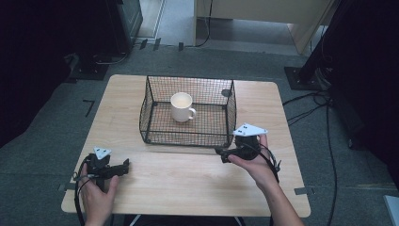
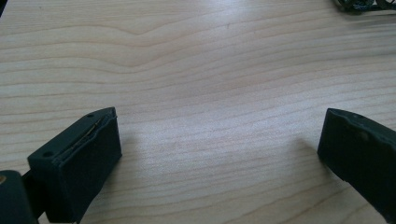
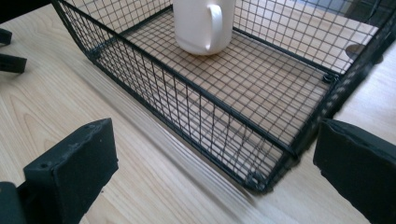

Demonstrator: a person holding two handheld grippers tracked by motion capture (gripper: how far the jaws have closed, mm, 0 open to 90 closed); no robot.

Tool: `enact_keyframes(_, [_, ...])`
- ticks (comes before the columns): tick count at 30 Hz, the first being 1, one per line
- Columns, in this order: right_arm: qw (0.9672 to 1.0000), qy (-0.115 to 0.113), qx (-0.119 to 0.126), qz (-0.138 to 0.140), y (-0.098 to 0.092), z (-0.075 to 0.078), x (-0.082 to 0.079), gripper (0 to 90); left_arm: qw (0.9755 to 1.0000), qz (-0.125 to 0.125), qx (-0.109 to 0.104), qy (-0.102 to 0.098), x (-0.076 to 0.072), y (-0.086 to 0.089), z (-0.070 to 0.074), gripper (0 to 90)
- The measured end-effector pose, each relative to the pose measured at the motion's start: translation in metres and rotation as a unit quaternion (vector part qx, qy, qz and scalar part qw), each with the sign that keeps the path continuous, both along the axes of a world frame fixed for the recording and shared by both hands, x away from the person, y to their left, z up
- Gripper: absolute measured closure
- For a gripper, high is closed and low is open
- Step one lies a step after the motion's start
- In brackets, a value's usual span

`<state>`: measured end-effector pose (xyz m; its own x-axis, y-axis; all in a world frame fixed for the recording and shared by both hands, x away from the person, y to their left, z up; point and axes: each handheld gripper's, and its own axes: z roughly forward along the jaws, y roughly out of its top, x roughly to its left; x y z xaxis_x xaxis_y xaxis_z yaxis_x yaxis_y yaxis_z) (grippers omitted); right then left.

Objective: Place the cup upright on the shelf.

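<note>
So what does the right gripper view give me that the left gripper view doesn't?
Right gripper view: the black wire basket close ahead, its near corner between the open tongs, and the white mug standing inside it with its handle towards the camera.

Left gripper view: its own tongs, open over bare tabletop, with a dark scrap of wire mesh at the top right edge.

Both: wide-open black jaws holding nothing, and the light wood-grain table.
</note>
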<state>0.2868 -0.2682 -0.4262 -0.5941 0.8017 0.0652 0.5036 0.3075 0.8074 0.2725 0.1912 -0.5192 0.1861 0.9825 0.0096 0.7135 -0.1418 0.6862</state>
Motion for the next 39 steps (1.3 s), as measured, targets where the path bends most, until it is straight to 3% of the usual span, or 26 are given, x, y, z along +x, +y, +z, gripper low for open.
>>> enact_keyframes(21, [0.9993, 0.016, 0.008, -0.033, -0.044, -0.029, -0.02, 0.0, 1.0, -0.001, 0.001, 0.001, 0.0, 0.0, 0.0, 0.0])
enact_keyframes(39, [0.9957, 0.04, 0.0, -0.083, -0.086, -0.061, -0.033, 0.0, 1.0, -0.001, 0.001, 0.001, 0.0, 0.0, 0.0, 0.0])
